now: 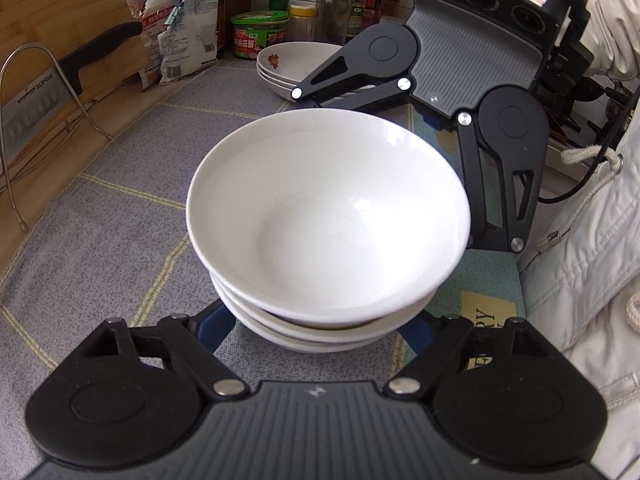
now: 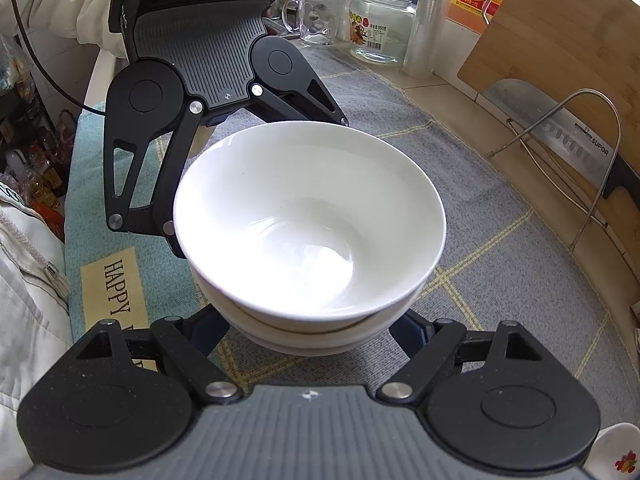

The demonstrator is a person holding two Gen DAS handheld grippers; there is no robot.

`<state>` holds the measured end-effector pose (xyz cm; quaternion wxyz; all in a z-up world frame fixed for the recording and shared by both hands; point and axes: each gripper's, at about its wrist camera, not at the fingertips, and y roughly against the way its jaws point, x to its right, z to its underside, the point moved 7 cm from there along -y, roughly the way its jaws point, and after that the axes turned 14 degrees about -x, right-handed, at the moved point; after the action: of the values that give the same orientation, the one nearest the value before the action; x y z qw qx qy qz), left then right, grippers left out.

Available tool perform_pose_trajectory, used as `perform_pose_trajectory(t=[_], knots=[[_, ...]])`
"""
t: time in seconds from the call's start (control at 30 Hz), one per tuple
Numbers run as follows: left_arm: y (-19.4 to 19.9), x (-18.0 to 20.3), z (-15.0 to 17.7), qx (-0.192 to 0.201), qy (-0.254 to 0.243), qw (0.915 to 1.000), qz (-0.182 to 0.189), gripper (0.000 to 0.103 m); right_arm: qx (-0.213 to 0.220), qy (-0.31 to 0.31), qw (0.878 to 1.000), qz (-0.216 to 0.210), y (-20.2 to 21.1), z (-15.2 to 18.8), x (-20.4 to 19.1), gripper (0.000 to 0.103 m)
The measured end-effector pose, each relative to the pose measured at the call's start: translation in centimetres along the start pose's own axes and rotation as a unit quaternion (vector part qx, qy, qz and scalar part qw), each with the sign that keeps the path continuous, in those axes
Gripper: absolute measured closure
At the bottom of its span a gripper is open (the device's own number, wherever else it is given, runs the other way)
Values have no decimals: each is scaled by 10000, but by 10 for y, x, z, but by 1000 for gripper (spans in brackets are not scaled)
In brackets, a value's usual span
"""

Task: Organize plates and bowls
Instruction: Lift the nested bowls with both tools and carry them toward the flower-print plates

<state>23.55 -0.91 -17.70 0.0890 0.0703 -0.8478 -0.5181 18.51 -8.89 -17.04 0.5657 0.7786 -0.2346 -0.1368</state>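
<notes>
A stack of three nested plain white bowls (image 1: 328, 208) (image 2: 308, 216) stands on the grey checked mat (image 1: 120, 208). My left gripper (image 1: 316, 338) reaches in from the near side of the left wrist view. Its blue fingers (image 1: 216, 330) pass either side of the bottom bowl and vanish under it. My right gripper (image 2: 316, 332) straddles the same stack from the opposite side, and its blue fingers (image 2: 208, 332) are also hidden under the bowls. Whether any pad presses on the bowl is hidden. A second stack of flower-patterned bowls (image 1: 292, 64) sits further back.
A cleaver (image 2: 560, 136) in a wire rack and a wooden cutting board (image 2: 560, 32) line one side. Jars, bottles, a glass mug (image 2: 316, 16) and snack bags (image 1: 180, 40) crowd the back. A person's white jacket (image 1: 592, 248) is close by, beside a teal mat (image 2: 116, 280).
</notes>
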Motion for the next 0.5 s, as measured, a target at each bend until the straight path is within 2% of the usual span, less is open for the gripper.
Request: perform_pose_trajectory(t=[0.5], knots=[[4, 8, -4, -48, 167, 9997, -171, 18, -20, 53, 10000, -39, 9, 4, -2, 14]])
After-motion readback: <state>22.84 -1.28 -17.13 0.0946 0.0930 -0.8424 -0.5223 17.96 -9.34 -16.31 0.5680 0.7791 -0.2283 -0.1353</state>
